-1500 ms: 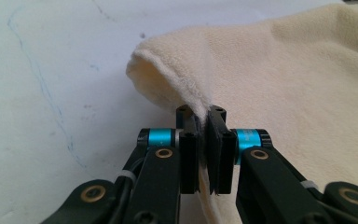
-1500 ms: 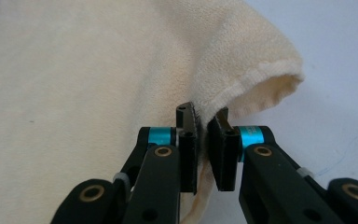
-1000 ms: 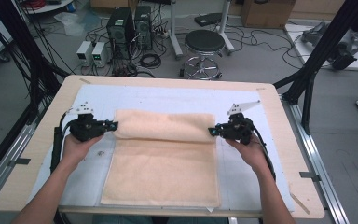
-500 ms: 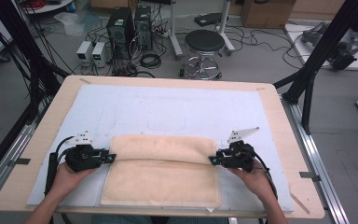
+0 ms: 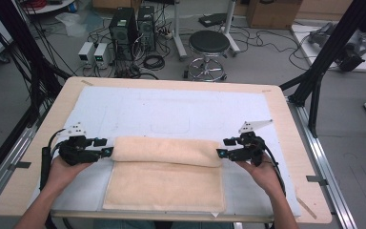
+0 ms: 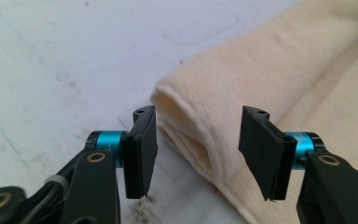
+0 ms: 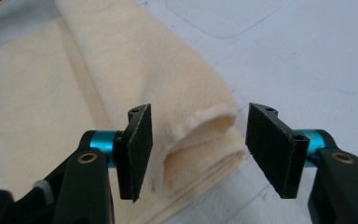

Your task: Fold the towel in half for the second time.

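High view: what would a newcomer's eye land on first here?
The cream towel at the near middle of the white mat, its far part rolled over into a thick fold. At the fold's two ends sit the left gripper and right gripper, jaws just opened, pads off the cloth.

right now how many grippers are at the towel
2. The left gripper sits at the left end of the towel fold, the right gripper at its right end. Both have just been opening, the fold's ends between their jaws unpinched.
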`<act>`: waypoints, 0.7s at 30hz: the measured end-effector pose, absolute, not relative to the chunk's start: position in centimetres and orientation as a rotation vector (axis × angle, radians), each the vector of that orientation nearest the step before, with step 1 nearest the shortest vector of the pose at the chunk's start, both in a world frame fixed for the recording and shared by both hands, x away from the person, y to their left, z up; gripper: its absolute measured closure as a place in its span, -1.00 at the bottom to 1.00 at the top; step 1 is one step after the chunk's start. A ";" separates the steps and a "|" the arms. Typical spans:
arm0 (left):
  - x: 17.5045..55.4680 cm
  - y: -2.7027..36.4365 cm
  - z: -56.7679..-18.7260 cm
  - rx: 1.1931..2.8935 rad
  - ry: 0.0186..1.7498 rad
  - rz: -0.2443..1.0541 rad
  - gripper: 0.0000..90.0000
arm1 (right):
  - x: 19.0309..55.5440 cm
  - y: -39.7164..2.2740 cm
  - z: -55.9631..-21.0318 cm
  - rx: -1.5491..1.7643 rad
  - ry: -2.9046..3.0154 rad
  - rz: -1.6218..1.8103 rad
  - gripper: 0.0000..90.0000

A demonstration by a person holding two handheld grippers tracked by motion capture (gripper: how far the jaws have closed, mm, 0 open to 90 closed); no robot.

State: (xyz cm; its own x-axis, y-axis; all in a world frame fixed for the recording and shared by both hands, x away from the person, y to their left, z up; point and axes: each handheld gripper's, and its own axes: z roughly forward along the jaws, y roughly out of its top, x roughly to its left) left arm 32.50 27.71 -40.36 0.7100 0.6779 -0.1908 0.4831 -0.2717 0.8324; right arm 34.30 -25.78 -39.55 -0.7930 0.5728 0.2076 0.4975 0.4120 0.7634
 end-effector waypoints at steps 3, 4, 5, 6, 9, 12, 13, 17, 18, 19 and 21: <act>33.9 27.3 -40.3 1.936 0.918 0.230 -0.12 | 35.2 -25.1 -39.3 0.953 2.582 1.342 -0.20; 34.3 27.1 -40.3 1.936 0.926 0.229 -0.13 | 35.5 -24.9 -39.2 0.945 2.593 1.339 -0.21; 34.7 27.0 -40.4 1.942 0.928 0.229 -0.15 | 35.8 -24.7 -39.2 0.953 2.601 1.328 -0.21; 35.0 26.8 -40.6 1.940 0.932 0.222 -0.15 | 36.1 -24.5 -39.3 0.952 2.607 1.318 -0.22; 35.9 26.2 -41.4 1.955 0.946 0.193 -0.16 | 36.8 -23.9 -39.7 0.962 2.641 1.304 -0.22; 36.4 26.0 -42.3 2.003 0.941 0.135 0.04 | 37.2 -23.4 -40.2 0.949 2.700 1.284 0.06; 36.4 26.0 -42.4 2.015 0.923 0.126 0.23 | 37.2 -23.3 -40.3 0.929 2.721 1.275 0.21; 35.7 26.2 -41.8 1.995 0.862 0.140 0.75 | 36.6 -23.1 -40.0 0.874 2.762 1.262 0.69; 35.5 26.3 -41.7 1.979 0.857 0.134 0.82 | 36.5 -23.1 -39.9 0.854 2.766 1.263 0.74; 35.3 26.5 -41.5 1.969 0.852 0.129 0.84 | 36.2 -23.1 -39.7 0.839 2.765 1.261 0.77; 34.7 27.0 -41.2 1.944 0.837 0.124 0.87 | 35.7 -23.1 -39.3 0.805 2.756 1.267 0.81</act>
State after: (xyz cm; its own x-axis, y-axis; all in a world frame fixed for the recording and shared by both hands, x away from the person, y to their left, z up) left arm 34.74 27.05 -41.18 0.7578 0.6007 -0.2548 0.5006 -0.2847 0.8175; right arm 35.68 -23.13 -39.33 -0.8684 0.4519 0.2042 0.4493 0.5426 0.7097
